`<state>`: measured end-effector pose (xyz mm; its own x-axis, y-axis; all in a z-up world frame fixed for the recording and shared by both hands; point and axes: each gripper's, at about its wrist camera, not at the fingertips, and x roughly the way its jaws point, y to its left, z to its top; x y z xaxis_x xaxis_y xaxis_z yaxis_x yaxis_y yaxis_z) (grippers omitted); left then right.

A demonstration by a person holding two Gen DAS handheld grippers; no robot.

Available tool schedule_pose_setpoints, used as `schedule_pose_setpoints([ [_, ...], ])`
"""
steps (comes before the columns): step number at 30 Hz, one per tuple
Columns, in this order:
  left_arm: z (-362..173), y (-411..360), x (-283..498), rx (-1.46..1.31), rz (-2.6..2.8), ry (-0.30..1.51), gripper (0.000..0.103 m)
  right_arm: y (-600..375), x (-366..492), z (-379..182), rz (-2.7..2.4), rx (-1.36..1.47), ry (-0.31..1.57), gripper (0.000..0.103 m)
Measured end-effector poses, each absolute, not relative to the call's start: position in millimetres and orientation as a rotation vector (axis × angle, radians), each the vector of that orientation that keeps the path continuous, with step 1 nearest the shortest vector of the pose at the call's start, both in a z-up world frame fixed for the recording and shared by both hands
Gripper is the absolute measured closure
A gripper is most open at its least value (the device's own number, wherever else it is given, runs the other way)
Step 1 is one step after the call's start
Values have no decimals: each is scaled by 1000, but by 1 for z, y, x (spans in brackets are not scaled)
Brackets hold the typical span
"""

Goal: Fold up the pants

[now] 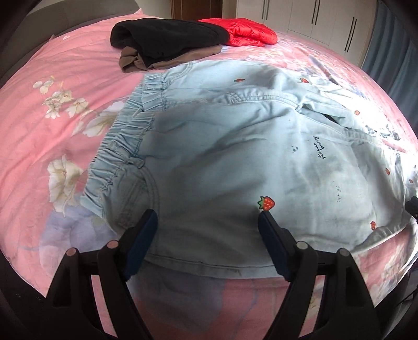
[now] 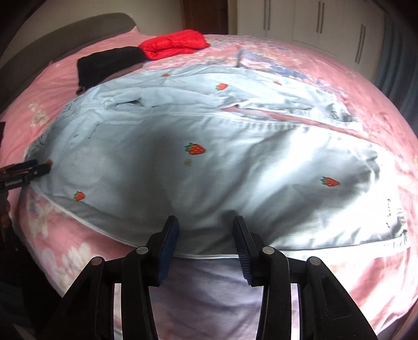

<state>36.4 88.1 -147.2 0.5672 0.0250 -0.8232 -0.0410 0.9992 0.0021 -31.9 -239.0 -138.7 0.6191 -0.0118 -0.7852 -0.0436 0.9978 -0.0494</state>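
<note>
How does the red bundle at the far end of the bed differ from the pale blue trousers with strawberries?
The red bundle is folded small and puffy; the pale blue trousers lie spread out flat and wide. The red bundle is plain, while the trousers carry little strawberries and have a gathered elastic waistband. The bundle lies far from both grippers; the trousers lie right in front of them. Both rest on the pink flowered bedcover.

Pants (image 1: 235, 157): light blue denim-look cloth, matt, soft, creased; gathered elastic waistband (image 1: 117, 146); embroidered-looking strawberry motifs. Bedsheet (image 1: 65, 86): pink floral-print cloth, smooth, slight sheen. Red jacket (image 1: 245, 32): quilted synthetic, glossy. Black garment (image 1: 167, 36): fleecy, matt. Brown garment (image 1: 135, 61): soft knit-look, matt. Left gripper (image 1: 207, 222) & right gripper (image 2: 206, 222): black matt plastic, dark blue ribbed pads, small metal pins. Wardrobe doors (image 2: 300, 18): smooth, pale, w/ metal bar handles.
</note>
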Motion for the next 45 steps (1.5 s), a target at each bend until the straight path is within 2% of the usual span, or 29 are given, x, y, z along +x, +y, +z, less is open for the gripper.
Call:
schedule_pose_setpoints([
  [7,-141,95,46,-24,106,975,18,-195,-26,-106,214,-62,764,60],
  [13,-150,100,43,-19,83,990,17,-165,-7,-135,307,-53,827,60],
  [16,-147,102,44,-25,65,1001,18,-175,-12,-155,294,-57,872,60],
  [26,-112,122,72,-119,91,924,17,-264,-12,-136,17,-4,868,60],
  [28,-107,127,80,-128,110,900,17,-264,-7,-128,79,18,839,57],
  [31,-109,138,91,-145,132,895,17,-256,4,-129,235,82,835,46],
  [33,-117,145,101,-126,167,924,16,-242,12,-139,313,47,876,46],
  [36,-122,162,119,-123,206,961,16,-219,20,-154,300,-164,944,46],
  [39,-113,177,144,-176,185,941,15,-215,31,-140,312,-226,950,46],
  [42,-111,187,177,-236,133,927,14,-217,58,-110,374,-158,888,46],
  [45,-121,189,212,-234,110,973,14,-208,96,-85,447,-156,797,39],
])
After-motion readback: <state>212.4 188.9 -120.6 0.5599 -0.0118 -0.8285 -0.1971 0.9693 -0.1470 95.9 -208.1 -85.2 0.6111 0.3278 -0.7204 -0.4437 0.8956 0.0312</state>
